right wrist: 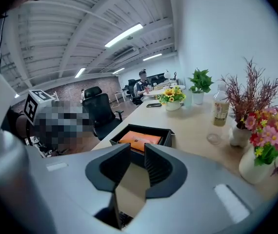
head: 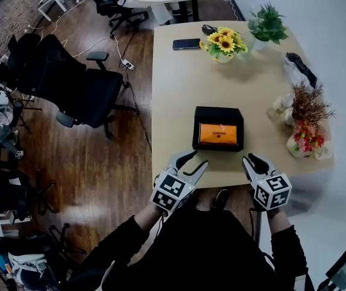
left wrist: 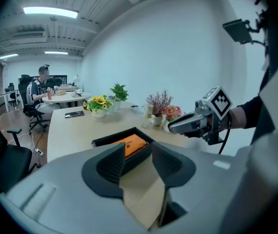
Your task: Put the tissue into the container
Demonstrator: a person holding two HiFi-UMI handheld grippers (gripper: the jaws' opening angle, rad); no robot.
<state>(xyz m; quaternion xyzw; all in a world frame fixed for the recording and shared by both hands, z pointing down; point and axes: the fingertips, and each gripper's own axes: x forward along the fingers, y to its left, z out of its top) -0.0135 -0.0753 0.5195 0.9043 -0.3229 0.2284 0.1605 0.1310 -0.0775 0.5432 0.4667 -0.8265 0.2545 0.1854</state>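
A black open container (head: pixel 218 143) sits on the wooden table (head: pixel 179 90) near its front edge, with an orange tissue pack (head: pixel 218 133) lying inside it. My left gripper (head: pixel 196 161) hovers just in front of the container's left corner, jaws apart with nothing between them. My right gripper (head: pixel 254 161) hovers off the container's right front corner, jaws narrowly apart and empty. In the left gripper view the container (left wrist: pixel 106 140) and pack (left wrist: pixel 136 144) lie just beyond the gripper (left wrist: pixel 138 159). The right gripper view shows the container (right wrist: pixel 166 136) ahead of the gripper (right wrist: pixel 138 164).
A sunflower pot (head: pixel 224 43), a phone (head: pixel 186 43) and a green plant (head: pixel 267 24) stand at the table's far end. Flower vases (head: pixel 306 139) and a bottle crowd the right edge. Black office chairs (head: pixel 70 83) stand to the left of the table.
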